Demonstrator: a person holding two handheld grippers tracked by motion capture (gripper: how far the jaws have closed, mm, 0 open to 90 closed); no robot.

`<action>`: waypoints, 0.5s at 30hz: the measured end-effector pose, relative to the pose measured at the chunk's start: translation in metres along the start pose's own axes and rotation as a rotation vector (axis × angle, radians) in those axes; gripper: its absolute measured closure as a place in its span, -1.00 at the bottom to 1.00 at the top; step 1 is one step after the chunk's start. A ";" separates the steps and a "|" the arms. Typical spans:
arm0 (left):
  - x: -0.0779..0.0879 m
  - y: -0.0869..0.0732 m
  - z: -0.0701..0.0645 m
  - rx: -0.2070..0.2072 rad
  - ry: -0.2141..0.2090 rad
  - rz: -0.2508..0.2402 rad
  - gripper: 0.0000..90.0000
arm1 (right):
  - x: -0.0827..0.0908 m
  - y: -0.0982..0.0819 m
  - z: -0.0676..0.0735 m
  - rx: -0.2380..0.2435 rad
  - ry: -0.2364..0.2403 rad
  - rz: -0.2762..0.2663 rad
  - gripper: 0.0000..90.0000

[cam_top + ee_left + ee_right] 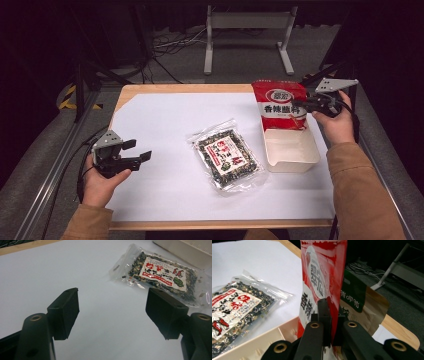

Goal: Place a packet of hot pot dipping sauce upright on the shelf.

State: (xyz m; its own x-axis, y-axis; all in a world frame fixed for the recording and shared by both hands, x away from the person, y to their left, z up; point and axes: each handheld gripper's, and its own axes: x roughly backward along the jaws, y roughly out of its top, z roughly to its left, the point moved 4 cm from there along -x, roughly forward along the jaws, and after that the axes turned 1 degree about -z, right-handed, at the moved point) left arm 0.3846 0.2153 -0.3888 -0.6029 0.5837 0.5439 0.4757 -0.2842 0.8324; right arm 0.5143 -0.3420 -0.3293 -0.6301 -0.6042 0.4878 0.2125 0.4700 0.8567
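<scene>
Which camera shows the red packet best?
The high view: the whole red packet stands in the cream tray, pinched by the right tongs. The right gripper view shows a close-up strip; the left gripper view lacks it.

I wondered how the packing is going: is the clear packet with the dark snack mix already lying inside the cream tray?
No, the clear packet lies flat on the white sheet, beside the cream tray and outside it.
</scene>
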 end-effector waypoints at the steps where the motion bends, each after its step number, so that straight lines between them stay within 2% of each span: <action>1: 0.000 0.000 0.000 0.001 -0.002 -0.001 -0.39 | 0.000 -0.001 0.000 0.003 -0.004 0.005 0.98; 6: -0.001 0.000 0.000 0.001 -0.004 0.001 -0.39 | -0.002 -0.004 0.003 0.003 -0.012 0.000 0.98; 11: 0.000 0.000 0.000 0.001 -0.004 -0.001 -0.39 | -0.003 -0.007 0.002 0.000 -0.039 0.012 0.98; 15: 0.001 -0.001 0.000 0.007 -0.001 -0.003 -0.39 | -0.004 -0.010 0.000 -0.017 -0.047 0.013 0.98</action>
State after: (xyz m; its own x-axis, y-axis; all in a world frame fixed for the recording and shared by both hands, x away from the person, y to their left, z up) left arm 0.3839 0.2161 -0.3889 -0.6036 0.5853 0.5413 0.4784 -0.2773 0.8332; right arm 0.5145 -0.3445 -0.3401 -0.6615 -0.5671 0.4907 0.2336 0.4660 0.8534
